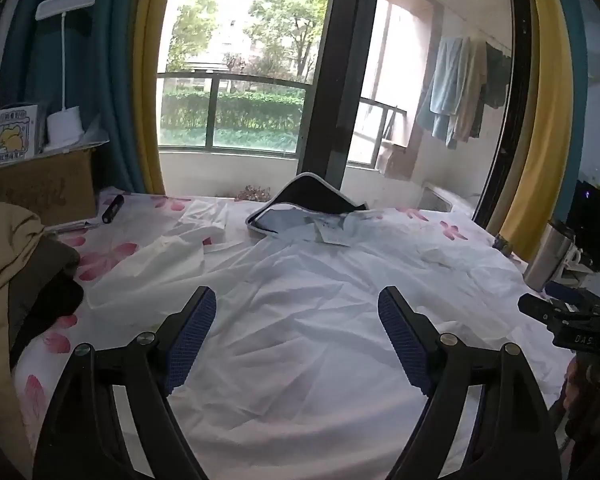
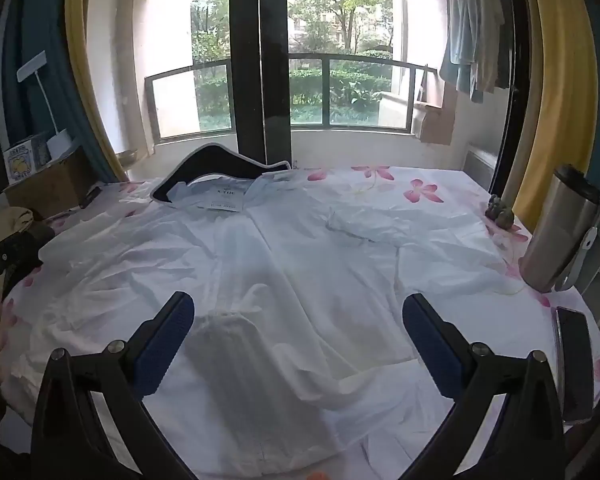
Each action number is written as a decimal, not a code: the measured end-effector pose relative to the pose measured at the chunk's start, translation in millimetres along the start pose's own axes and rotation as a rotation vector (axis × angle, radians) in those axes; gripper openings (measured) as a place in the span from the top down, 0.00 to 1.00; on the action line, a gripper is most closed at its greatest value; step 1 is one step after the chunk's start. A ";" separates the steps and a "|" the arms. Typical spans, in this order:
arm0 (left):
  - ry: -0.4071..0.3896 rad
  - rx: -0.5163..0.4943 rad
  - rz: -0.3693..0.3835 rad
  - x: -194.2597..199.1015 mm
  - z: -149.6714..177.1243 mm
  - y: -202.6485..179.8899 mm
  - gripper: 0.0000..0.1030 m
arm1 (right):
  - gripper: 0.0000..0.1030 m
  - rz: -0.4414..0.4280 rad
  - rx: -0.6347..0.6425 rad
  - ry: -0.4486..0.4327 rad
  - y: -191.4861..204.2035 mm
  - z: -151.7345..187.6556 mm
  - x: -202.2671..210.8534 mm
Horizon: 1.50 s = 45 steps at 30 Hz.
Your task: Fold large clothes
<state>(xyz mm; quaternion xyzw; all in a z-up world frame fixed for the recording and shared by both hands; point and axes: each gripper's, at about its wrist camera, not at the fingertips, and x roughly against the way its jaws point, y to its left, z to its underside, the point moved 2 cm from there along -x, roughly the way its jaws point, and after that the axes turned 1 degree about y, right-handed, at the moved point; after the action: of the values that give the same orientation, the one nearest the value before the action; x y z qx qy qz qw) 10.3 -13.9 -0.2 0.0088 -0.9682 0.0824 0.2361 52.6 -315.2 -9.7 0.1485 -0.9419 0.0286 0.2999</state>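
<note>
Lying flat, the white shirt (image 2: 300, 264) spreads beneath both wide-open, empty tongs (image 1: 298, 300) (image 2: 298, 312).

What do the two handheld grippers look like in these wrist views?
Both match: the left gripper and right gripper have black angular linkage arms with silver round bolts, and fingers faced with dark blue textured pads. No cables or sleeves show.

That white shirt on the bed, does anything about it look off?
The white shirt lies spread but rumpled, creased throughout, one sleeve crumpled across its chest. Its collar rests on a dark pad that curls up off the flowered sheet.
</note>
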 end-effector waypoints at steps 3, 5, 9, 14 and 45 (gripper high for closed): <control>-0.010 -0.002 0.003 2.8 -1.9 -2.8 0.17 | 0.00 0.019 0.001 -0.015 3.6 2.7 1.7; -0.016 -0.005 -0.002 5.3 -3.2 -5.0 0.17 | 0.00 0.020 0.006 -0.017 5.5 1.8 1.3; -0.024 0.001 -0.007 2.5 -3.6 2.4 0.17 | 0.00 0.022 0.011 -0.020 6.3 0.4 1.6; -0.035 0.001 -0.012 1.7 -6.7 2.8 0.17 | 0.00 0.020 0.013 -0.021 6.1 -0.3 0.7; -0.040 -0.005 0.013 -1.4 -7.2 -2.5 0.17 | 0.00 0.035 0.011 -0.010 0.5 -2.5 -5.9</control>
<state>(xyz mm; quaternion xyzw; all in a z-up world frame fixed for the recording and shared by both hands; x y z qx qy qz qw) 15.0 -15.2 5.9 0.0037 -0.9729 0.0815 0.2163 58.4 -312.8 -11.1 0.1337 -0.9458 0.0382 0.2936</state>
